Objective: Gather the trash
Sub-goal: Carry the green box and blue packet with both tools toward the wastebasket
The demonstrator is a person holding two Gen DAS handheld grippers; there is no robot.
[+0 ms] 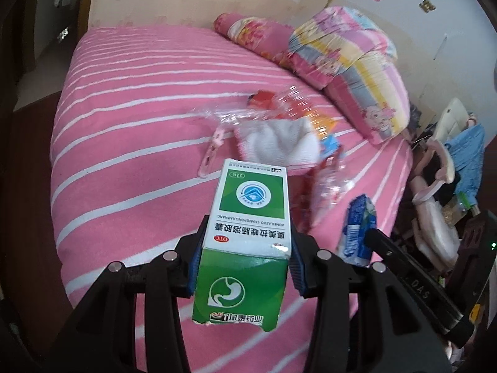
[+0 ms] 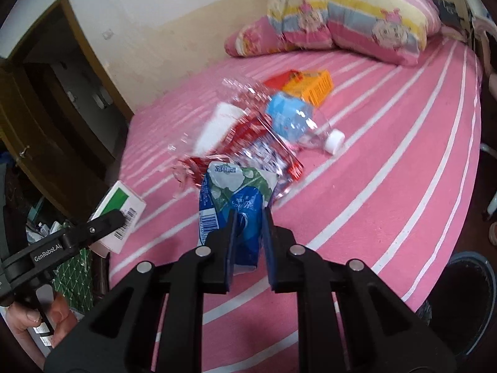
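Two grips full: left gripper (image 1: 245, 267) clamps green medicine box (image 1: 248, 217), long axis fwd; right gripper (image 2: 248, 236) pinched tight on blue wrapper (image 2: 239, 205). Remaining bottles (image 2: 289, 118) lie ahead on bed (image 2: 388, 171), nearer right.

I'm seeing green-and-white cardboard medicine box (image 1: 248, 236) tilting above bed, blue-and-white crumpled plastic wrapper (image 2: 231, 205) hanging upright nearby; clear crushed plastic bottle (image 2: 289, 118) and orange carton (image 2: 316, 85) lying on pink striped sheet.

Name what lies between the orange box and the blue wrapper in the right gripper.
In the right wrist view, a crushed clear bottle lies between the orange box and blue wrapper.
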